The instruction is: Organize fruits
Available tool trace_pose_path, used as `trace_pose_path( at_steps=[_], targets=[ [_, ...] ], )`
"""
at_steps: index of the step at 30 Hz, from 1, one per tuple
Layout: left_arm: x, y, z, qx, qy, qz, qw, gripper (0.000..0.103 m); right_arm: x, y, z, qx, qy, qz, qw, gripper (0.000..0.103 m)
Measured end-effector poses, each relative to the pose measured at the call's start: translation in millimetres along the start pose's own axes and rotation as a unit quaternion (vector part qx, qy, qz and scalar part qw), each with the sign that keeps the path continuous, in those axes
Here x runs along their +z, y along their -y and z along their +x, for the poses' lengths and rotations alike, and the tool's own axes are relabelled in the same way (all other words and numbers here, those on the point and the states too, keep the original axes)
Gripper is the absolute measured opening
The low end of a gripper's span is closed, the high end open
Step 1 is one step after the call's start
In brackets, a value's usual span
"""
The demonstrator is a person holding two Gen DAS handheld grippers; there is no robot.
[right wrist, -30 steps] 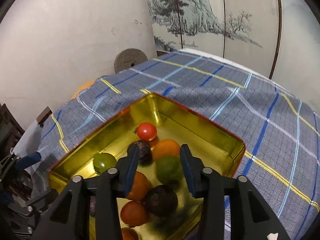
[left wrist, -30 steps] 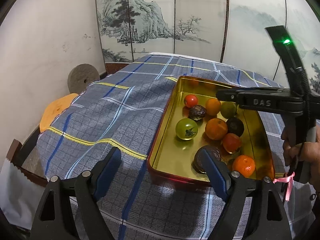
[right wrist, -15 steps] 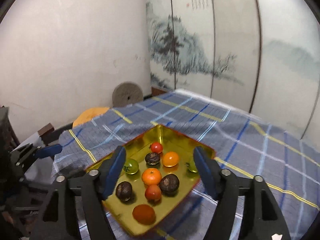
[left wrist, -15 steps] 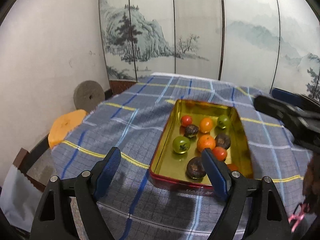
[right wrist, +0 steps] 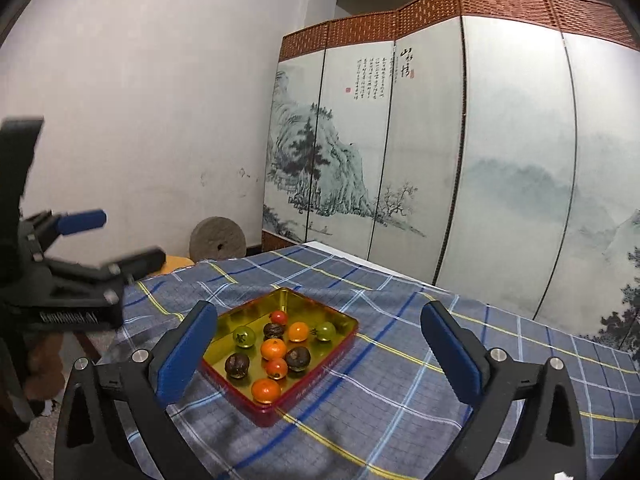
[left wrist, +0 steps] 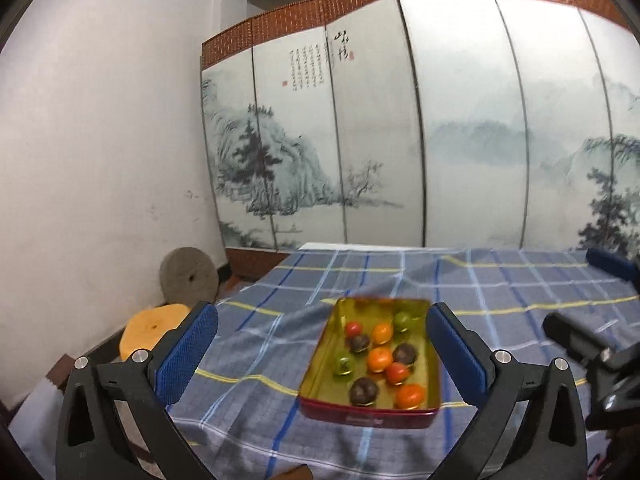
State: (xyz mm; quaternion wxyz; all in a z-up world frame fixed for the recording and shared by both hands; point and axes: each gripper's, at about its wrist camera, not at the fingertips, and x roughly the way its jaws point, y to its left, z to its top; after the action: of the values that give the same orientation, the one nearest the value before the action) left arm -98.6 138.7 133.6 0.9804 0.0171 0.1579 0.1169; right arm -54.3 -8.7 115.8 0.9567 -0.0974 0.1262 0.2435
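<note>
Screen (left wrist: 400,140): painted folding panels with a woven red-brown top band, standing behind the table, far beyond the tin.
Wall (right wrist: 140,100): plain white, left of the screen.
Table (right wrist: 420,380): covered by a grey-blue plaid cloth with blue, white and yellow lines — the tin sits on it, toward the near left part.
Millstone (right wrist: 218,243): grey disc with a centre hole, leaning on the wall, beyond the tin and to its left.
Stool (left wrist: 154,330): round orange-yellow top, left of the tin, off the table's edge.
Left gripper (left wrist: 322,354): blue pads spread wide and opening, nothing between them; it hangs in the air short of the tin, touching no fruit.
Right gripper (right wrist: 318,350): pads likewise wide and opening, empty, also held back from the tin.
Tin (right wrist: 340,344): shallow, gold inside, red outside, rectangular.
Fruits: nine, all inside the tin, lying loosely in rows.
Oranges (right wrist: 273,349): three — one at the tin's middle, one at its near corner, one toward the far side.
Brown fruits (right wrist: 237,365): three dark, wrinkled ones, scattered among the others.
Green tomatoes (right wrist: 244,336): two, near opposite long sides of the tin.
Red tomatoes (right wrist: 278,317): two small ones — one at the far end, one near the middle orange.
</note>
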Motion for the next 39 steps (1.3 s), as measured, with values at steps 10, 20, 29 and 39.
trace_pose_path(
  at_steps=[10, 20, 29, 39],
  targets=[
    [18.8, 2.9, -37.3, -0.033, 0.02, -0.034, 0.9987, 0.103, -6.8, 11.5, -43.6, -0.007, 0.019, 0.01, 1.0, 0.102],
    [19.9, 17.7, -50.6, -0.03, 0.027, -0.015, 0.9991, 0.103, -5.4, 7.2, -62.1, -0.011, 0.039, 0.006, 0.999, 0.103],
    [14.4, 22.6, -50.2, -0.023, 0.01, -0.01, 0.9996, 0.103, -5.9, 7.2, -66.8, -0.014, 0.036, 0.005, 0.999, 0.103],
    [8.6, 30.0, -44.6, -0.022, -0.003, -0.005, 0.9997, 0.103, -10.3, 12.1, -68.5, -0.018, 0.03, 0.01, 0.999, 0.103]
  ],
)
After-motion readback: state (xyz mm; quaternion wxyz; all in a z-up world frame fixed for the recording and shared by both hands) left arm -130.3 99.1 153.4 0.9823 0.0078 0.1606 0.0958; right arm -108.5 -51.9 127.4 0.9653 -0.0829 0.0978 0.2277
